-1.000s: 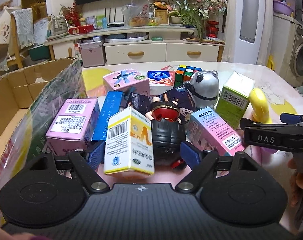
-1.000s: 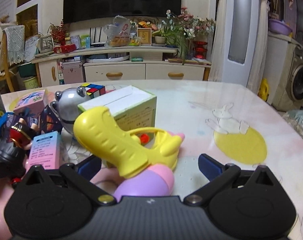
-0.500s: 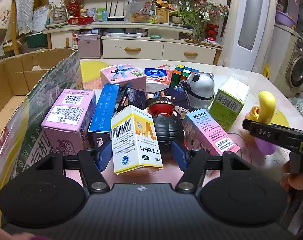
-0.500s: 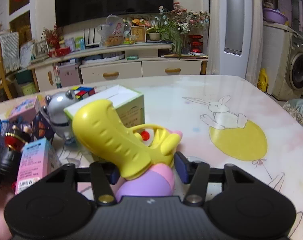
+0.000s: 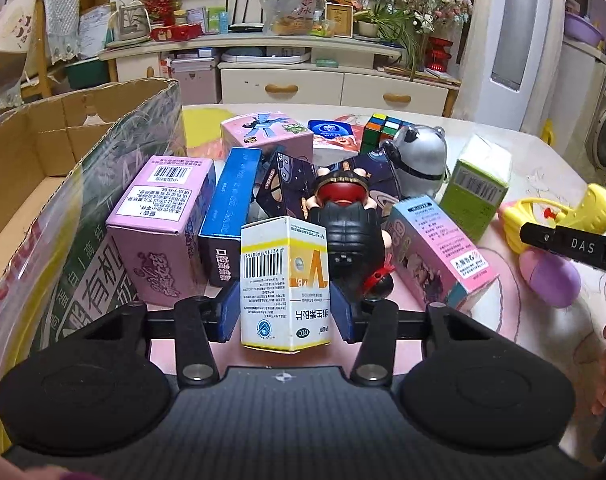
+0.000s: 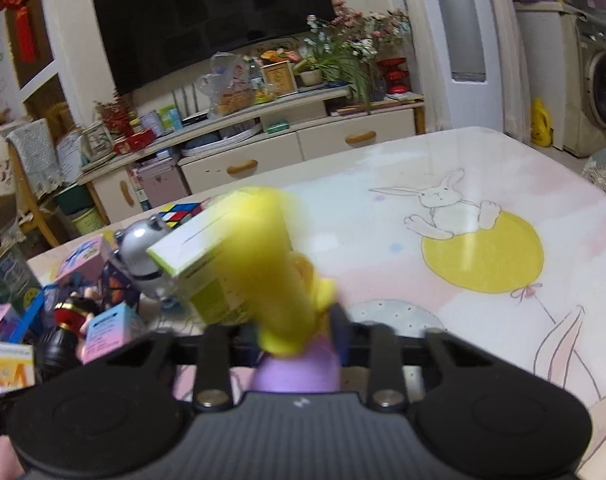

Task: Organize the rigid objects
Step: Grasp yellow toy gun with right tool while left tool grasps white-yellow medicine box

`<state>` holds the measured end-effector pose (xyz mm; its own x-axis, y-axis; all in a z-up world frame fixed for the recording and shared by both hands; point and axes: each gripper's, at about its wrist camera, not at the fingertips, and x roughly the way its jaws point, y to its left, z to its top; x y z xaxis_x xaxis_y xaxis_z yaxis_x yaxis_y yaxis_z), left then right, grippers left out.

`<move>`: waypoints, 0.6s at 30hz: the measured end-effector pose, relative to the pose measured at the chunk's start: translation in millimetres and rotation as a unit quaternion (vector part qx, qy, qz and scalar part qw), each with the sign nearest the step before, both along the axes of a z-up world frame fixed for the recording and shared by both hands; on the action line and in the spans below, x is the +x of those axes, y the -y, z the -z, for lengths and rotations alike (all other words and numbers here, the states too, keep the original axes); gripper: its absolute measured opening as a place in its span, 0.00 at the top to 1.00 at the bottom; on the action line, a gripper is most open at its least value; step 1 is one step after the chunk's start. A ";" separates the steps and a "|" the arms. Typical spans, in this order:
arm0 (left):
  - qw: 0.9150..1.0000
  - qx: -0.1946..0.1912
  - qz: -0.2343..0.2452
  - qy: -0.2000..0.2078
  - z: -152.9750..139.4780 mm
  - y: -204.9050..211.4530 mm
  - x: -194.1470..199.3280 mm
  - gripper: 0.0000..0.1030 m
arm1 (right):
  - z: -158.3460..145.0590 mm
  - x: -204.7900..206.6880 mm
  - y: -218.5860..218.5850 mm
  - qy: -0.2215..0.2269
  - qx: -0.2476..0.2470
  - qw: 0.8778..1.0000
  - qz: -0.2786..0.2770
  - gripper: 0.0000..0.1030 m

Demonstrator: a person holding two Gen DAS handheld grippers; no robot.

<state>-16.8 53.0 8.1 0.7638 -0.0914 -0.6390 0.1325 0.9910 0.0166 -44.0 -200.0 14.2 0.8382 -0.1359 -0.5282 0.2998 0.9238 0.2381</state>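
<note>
Yellow box (image 5: 283, 284): low middle of frame, on the pink surface (image 5: 503, 304), squeezed by the left claw (image 5: 283, 309).
Toy gun (image 6: 279, 280): middle of frame, pinched in the right claw (image 6: 297, 330), jaws just closing.
Tip: lift both straight up, slowly, toward the cardboard box (image 5: 63, 136) at upper left.

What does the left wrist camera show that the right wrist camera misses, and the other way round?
Only the left wrist view: the cardboard box and the left tongs shut on the yellow-and-white box. Only the right wrist view: the rabbit drawing on the table. Both: the yellow toy in the right tongs, and the silver panda.
</note>
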 end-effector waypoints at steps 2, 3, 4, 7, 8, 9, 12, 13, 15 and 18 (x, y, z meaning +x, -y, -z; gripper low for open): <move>1.000 0.006 0.004 0.002 0.7 2.4 -2.2 0.44 | 0.5 -1.2 -1.8 -0.001 -0.005 1.000 -0.003 0.77; 1.000 0.002 0.006 0.001 -0.6 0.5 -4.3 0.44 | 0.6 -1.8 -1.8 0.000 -0.005 1.000 -0.002 0.77; 1.000 -0.002 0.008 0.002 -0.4 0.0 -4.4 0.44 | 0.5 -2.9 -1.4 0.001 -0.004 1.000 0.000 0.77; 1.000 0.001 0.017 0.013 -4.1 0.0 -7.8 0.44 | 0.4 -7.5 -0.8 0.005 -0.004 1.000 0.000 0.77; 1.000 -0.002 0.019 0.016 -6.0 0.0 -8.2 0.44 | 0.4 -8.9 -0.6 0.006 -0.007 1.000 -0.001 0.77; 1.000 -0.006 0.021 0.017 -9.3 -1.6 -9.9 0.44 | 0.0 -10.3 -1.1 0.007 -0.009 1.000 -0.001 0.77; 0.999 -0.013 0.028 0.027 -15.4 -1.8 -13.4 0.44 | -1.7 -13.5 -2.3 0.011 -0.016 1.000 0.002 0.77; 0.999 -0.016 0.031 0.031 -17.3 -1.8 -14.5 0.44 | -2.3 -15.1 -2.2 0.013 -0.016 1.000 0.003 0.77; 0.998 -0.022 0.036 0.037 -20.1 -2.7 -16.4 0.44 | -4.2 -18.3 -2.8 0.014 -0.016 1.000 0.004 0.77; 0.998 -0.031 0.042 0.047 -24.6 -5.4 -18.6 0.44 | -7.6 -24.3 -4.8 0.017 -0.018 1.000 0.004 0.77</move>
